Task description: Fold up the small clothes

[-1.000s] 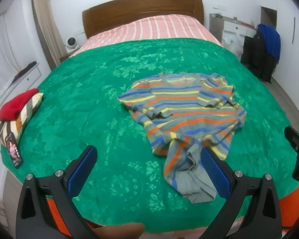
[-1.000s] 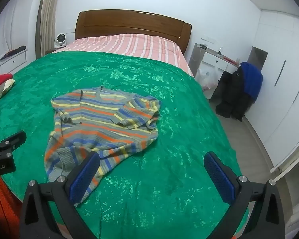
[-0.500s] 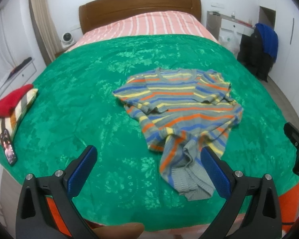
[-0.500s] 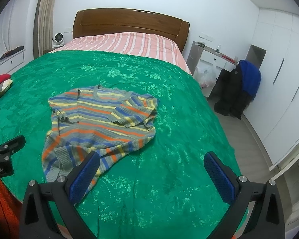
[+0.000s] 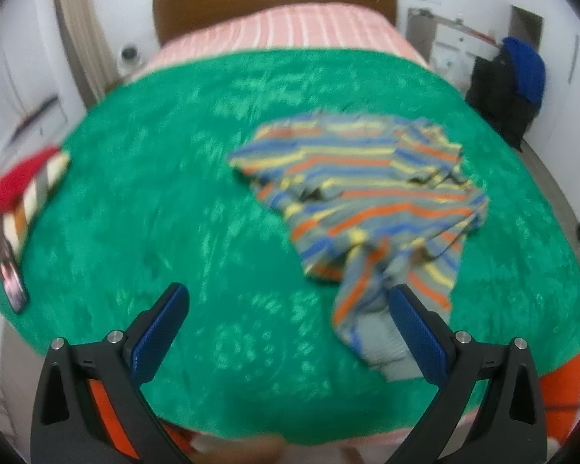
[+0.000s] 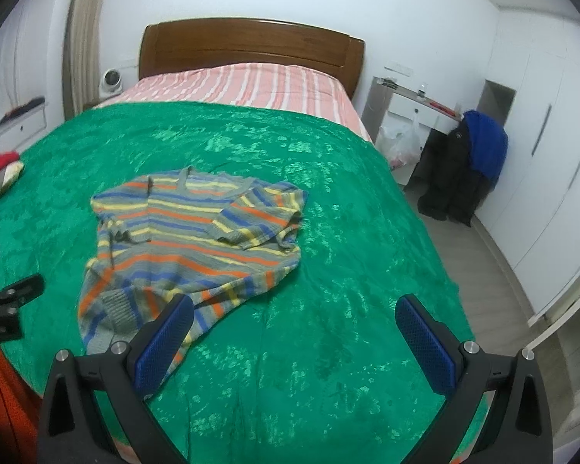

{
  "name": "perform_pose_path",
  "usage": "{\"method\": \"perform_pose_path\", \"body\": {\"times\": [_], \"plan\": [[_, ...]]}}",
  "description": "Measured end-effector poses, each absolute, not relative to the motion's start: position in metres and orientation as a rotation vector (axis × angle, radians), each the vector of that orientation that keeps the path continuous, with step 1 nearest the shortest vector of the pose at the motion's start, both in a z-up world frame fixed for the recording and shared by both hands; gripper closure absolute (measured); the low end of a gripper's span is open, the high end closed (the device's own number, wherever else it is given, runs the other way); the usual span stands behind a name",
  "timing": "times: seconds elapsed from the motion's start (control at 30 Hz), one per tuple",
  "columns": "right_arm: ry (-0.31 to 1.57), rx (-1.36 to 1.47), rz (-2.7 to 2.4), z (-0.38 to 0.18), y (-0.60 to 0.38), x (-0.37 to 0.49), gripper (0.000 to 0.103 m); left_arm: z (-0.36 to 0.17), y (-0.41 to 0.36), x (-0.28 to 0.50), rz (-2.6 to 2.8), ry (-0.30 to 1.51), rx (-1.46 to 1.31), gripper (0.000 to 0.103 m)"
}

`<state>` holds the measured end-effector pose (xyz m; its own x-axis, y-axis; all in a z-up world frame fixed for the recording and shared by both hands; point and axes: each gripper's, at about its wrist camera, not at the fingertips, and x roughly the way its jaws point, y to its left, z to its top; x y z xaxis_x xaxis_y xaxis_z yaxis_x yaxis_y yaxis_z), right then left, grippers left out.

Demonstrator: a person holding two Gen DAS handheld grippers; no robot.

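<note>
At the far left edge of the bed lies a red-topped folded pile (image 5: 17, 189); the left tool (image 5: 286, 323) hangs released, jaws wide, above the green bedspread (image 5: 154, 193); the striped sweater (image 6: 189, 239) lies rumpled right of centre, long axis running near to far, its grey hem (image 5: 382, 352) just beside that tool's right finger; the right tool (image 6: 294, 334), also released and empty, has the sweater off to its left, so the left looks nearer.

sweater (image 6: 191, 239) on bedspread (image 6: 328, 309), seemingly crumpled
</note>
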<state>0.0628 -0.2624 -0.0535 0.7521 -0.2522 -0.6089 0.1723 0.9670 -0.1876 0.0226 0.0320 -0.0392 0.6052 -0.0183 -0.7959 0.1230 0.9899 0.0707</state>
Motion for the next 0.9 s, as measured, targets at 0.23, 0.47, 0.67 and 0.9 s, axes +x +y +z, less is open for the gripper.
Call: {"method": "perform_pose_path", "body": {"times": [0.23,0.47,0.67,0.9], "plan": [[0.828,0.145,-0.039,-0.117,-0.293,0.079,0.001,-0.089,0.051,0.027,-0.237,1.016,0.035,0.002],[0.951,0.438,0.413,-0.168,-0.242,0.143,0.02,-0.088,0.041,0.024,-0.337,0.995,-0.001,0.012],[1.071,0.839,0.361,-0.216,-0.245,0.195,0.054,-0.092,0.051,0.019,-0.29,1.023,0.05,0.012],[1.062,0.648,0.277,-0.198,-0.29,0.119,0.094,-0.088,0.078,0.009,-0.279,0.989,0.012,0.012]]}}
